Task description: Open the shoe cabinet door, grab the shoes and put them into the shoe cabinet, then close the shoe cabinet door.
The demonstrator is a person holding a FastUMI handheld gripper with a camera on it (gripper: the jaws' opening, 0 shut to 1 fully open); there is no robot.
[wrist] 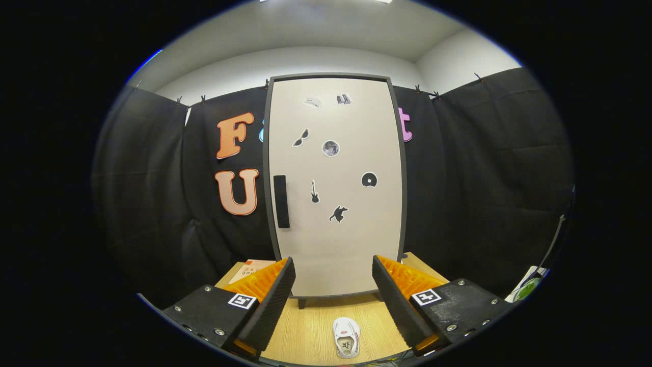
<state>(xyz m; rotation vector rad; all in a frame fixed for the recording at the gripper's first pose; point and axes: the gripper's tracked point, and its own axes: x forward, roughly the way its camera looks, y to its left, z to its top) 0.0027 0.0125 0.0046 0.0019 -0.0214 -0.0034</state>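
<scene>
Shoe cabinet (336, 188) stood at the counter's (310, 326) far edge, door closed, white shoe (346, 337) lay before it, gripper (333, 300) fingers released, spread, grasping nothing.

One cabinet (336, 186), with one door, shut, and one dark handle (281, 201). Seven stickers (330, 148) on that door. One shoe (346, 337) on the table (305, 331). One booklet (250, 269). My one gripper (333, 285): two fingers, spread apart, gripping nothing.
</scene>
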